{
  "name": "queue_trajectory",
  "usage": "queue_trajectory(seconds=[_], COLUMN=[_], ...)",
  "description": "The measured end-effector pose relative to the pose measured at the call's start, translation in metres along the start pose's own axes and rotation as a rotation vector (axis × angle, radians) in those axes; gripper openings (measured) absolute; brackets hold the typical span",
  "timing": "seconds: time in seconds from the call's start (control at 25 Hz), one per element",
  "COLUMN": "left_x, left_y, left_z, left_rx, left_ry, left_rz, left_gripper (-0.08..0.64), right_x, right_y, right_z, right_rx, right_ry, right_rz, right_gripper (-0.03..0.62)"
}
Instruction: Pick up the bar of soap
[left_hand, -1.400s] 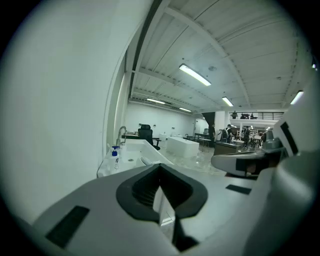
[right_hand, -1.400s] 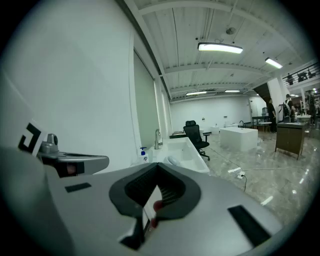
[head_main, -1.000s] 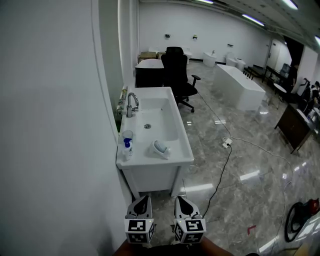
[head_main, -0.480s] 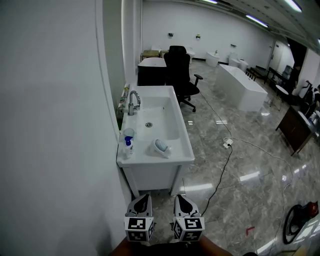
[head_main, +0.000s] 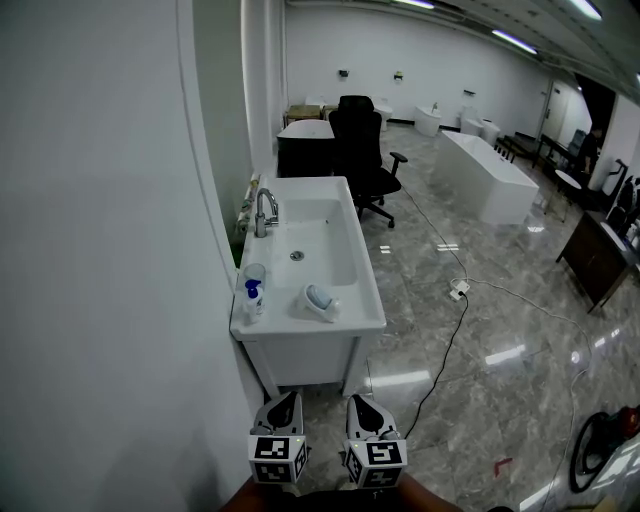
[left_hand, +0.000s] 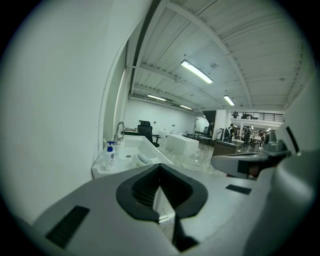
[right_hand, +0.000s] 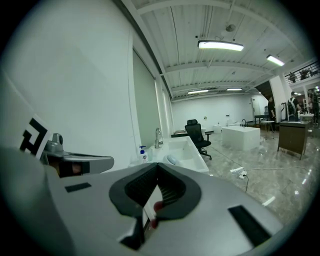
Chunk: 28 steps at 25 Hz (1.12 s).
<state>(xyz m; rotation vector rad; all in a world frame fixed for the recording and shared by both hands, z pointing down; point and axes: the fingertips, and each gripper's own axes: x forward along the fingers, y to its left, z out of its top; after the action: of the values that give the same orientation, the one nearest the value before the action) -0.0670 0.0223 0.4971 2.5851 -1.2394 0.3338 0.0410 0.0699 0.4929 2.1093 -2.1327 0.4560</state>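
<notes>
The sink (head_main: 368, 300) is barely shifting in view, so the left gripper (head_main: 288, 398) and right gripper (head_main: 358, 400), both closed and empty, are hanging far from the bar of soap (head_main: 320, 298).

No readable words; only square coded markers on the left gripper (head_main: 286, 400) and right gripper (head_main: 360, 403).

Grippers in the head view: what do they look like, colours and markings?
The left gripper and right gripper match: light grey tapered bodies, black ribbed pads on the jaws, each carrying a white cube printed with black square markers. No cables show.
</notes>
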Motion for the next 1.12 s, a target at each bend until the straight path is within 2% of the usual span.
queue_trajectory(seconds=[0.36, 0.64, 0.8, 1.12], left_x=[0.027, 0.041, 0.052, 0.073], left_y=[-0.049, -0.083, -0.088, -0.089], left_z=[0.000, -0.006, -0.013, 0.000], left_rx=[0.024, 0.008, 0.034, 0.047], left_ry=[0.012, 0.034, 0.049, 0.018], left_rz=[-0.002, 0.008, 0.016, 0.016], left_gripper=[0.003, 0.002, 0.002, 0.002], right_x=[-0.013, -0.022, -0.016, -0.003], right_y=[-0.047, -0.094, -0.101, -0.112], right_z=[0.000, -0.012, -0.011, -0.007], right_rx=[0.011, 0.008, 0.031, -0.020], right_ry=[0.000, 0.034, 0.017, 0.032], right_rz=[0.043, 0.025, 0.051, 0.036], right_gripper=[0.005, 0.005, 0.005, 0.005])
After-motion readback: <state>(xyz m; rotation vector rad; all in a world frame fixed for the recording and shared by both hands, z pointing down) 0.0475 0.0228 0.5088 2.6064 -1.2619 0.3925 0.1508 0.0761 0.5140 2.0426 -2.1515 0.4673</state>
